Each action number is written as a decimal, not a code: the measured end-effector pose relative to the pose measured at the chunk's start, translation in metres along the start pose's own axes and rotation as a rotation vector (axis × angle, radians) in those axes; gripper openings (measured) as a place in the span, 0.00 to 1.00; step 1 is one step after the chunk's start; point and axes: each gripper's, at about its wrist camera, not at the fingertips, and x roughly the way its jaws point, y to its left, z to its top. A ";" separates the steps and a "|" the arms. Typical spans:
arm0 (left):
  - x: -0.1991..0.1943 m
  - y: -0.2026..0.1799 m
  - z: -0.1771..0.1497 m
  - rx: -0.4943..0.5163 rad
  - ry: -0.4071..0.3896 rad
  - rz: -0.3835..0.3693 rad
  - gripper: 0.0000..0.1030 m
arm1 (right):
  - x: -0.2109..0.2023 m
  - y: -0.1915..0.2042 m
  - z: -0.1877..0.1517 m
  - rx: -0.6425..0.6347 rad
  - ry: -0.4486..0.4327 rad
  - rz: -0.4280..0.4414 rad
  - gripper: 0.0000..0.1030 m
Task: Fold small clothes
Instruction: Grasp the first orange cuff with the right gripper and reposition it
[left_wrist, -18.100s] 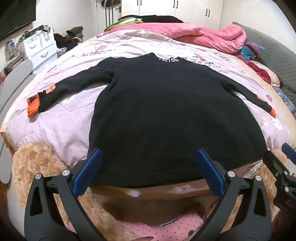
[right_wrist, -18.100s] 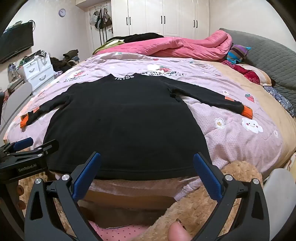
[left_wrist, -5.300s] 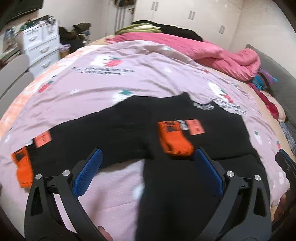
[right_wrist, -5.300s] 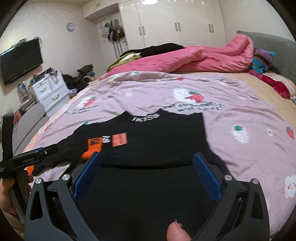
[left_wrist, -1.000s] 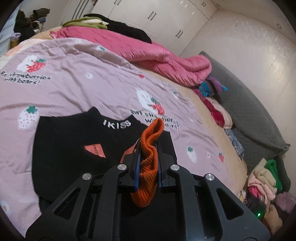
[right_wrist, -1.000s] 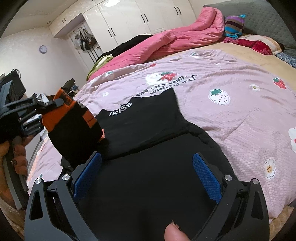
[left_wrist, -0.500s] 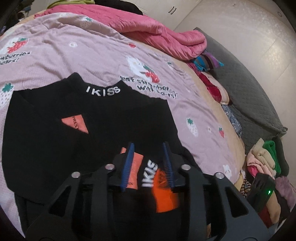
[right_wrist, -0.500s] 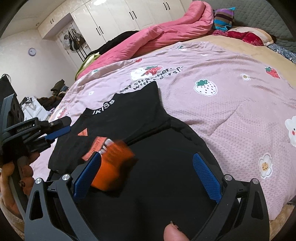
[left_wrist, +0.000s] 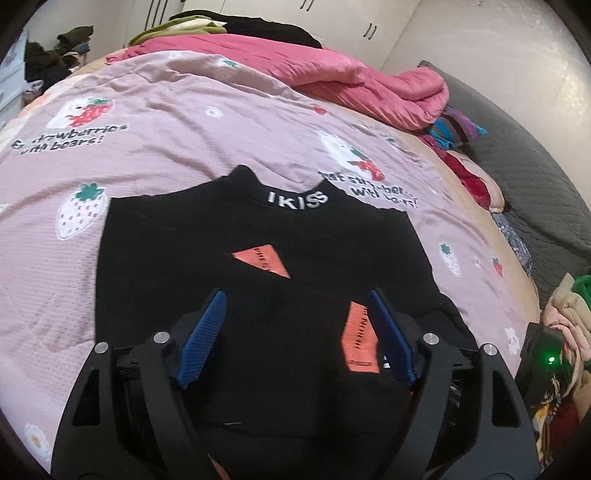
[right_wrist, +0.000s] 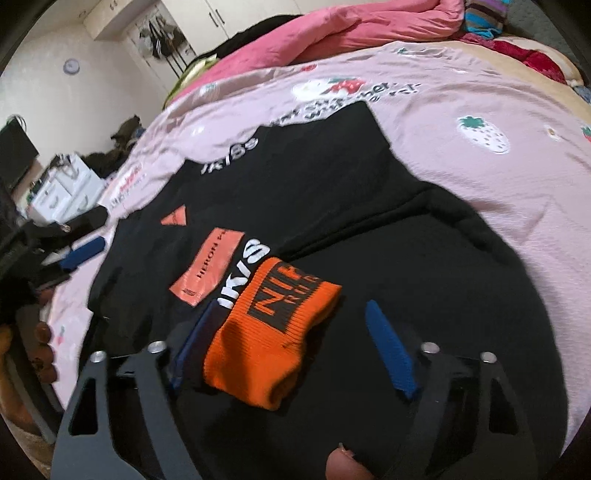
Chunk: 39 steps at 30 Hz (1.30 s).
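A black sweater (left_wrist: 258, 266) lies on the pink strawberry-print bedspread (left_wrist: 155, 155), both sleeves folded in across its body. The left hand-held gripper (left_wrist: 295, 332) hovers over the sleeve with its jaws opening, pads clear of the cloth. The right hand-held gripper (right_wrist: 291, 347) is closing around the orange cuff (right_wrist: 269, 332), seemingly not yet pinching it.

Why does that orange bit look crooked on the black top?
The orange cuff lies askew across the folded black sweater, its end bunched rather than flat. It sits between the right gripper, whose jaws are closing, touching only one pad.
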 end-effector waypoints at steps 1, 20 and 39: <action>-0.001 0.004 0.001 -0.006 -0.003 -0.001 0.69 | 0.001 0.003 -0.001 -0.013 -0.009 -0.007 0.43; -0.005 0.030 0.014 -0.064 -0.055 0.054 0.70 | -0.046 0.062 0.111 -0.462 -0.248 -0.004 0.12; 0.035 0.016 0.001 0.001 0.043 0.084 0.70 | 0.025 0.009 0.089 -0.310 -0.097 -0.154 0.20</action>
